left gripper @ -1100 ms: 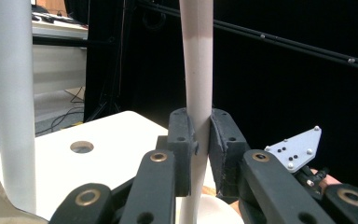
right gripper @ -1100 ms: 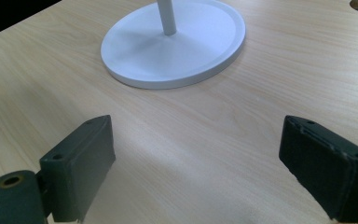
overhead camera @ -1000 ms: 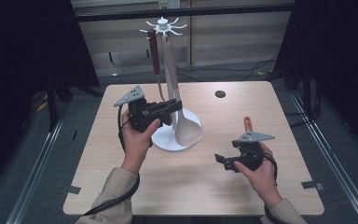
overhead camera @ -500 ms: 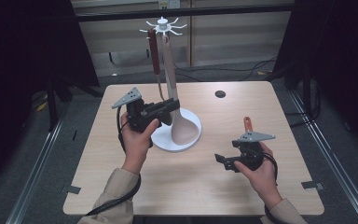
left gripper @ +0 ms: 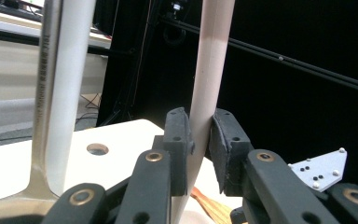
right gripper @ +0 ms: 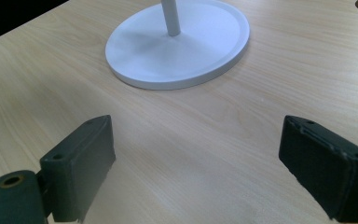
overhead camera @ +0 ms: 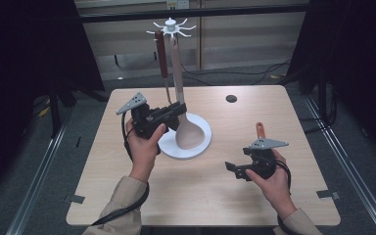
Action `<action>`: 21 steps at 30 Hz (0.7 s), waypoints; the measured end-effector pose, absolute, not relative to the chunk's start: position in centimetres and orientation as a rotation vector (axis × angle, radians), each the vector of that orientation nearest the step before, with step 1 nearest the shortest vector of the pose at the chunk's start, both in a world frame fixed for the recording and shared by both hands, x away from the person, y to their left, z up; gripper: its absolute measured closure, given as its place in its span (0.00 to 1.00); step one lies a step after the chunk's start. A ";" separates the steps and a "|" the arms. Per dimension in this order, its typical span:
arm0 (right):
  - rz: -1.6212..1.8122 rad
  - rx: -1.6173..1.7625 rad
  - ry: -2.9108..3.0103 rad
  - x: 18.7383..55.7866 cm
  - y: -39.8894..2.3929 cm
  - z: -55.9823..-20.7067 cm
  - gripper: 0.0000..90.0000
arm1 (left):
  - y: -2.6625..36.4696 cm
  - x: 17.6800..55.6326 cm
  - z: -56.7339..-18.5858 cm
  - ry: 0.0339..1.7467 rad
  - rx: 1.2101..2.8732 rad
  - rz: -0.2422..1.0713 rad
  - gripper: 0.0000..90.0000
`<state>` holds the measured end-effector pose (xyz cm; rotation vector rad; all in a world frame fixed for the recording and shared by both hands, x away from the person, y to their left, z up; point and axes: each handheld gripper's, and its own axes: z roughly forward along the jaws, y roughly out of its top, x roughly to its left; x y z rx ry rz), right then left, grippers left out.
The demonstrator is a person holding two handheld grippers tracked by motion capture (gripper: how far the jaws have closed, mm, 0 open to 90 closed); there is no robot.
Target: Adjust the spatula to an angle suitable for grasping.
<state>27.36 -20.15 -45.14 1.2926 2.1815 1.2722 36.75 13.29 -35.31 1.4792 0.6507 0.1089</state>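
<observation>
Pale wooden table [overhead camera: 205,196] is standing before dark surroundings in the high view. Near its middle a white utensil stand [overhead camera: 188,144] is rising from a round base to a crown of hooks. A large beige spoon [overhead camera: 192,129] is hanging beside the pole, its bowl just above the base, and a utensil with a red-brown handle [overhead camera: 162,54] is hanging on the pole's other side. The left gripper [overhead camera: 175,111] is reaching level toward the pole, its jaws lying around the spoon's handle. The right gripper [overhead camera: 232,169] is resting well apart from the stand, toward the person, with an orange-handled tool [overhead camera: 260,130] lying just behind it.

Left gripper view: the left gripper [left gripper: 200,140] is pinching the beige spoon [left gripper: 212,70] handle, the left pad touching it and the right pad just beside it, the grip slackening slightly. A metal utensil shaft [left gripper: 46,93] is hanging beside the white pole.

Right gripper view: the right gripper [right gripper: 200,163] is holding its jaws spread wide over bare table [right gripper: 191,140], nothing between them; the stand [right gripper: 182,42] base is lying beyond.
</observation>
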 end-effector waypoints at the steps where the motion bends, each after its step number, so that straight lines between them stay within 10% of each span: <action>1: 1.271 1.296 2.182 27.4 -20.2 -45.2 0.11 | 13.3 36.8 -35.4 0.659 1.464 0.104 0.85; 21: 1.275 1.290 2.184 27.3 -20.1 -45.0 0.11 | 13.6 37.3 -36.3 0.718 1.394 0.161 0.79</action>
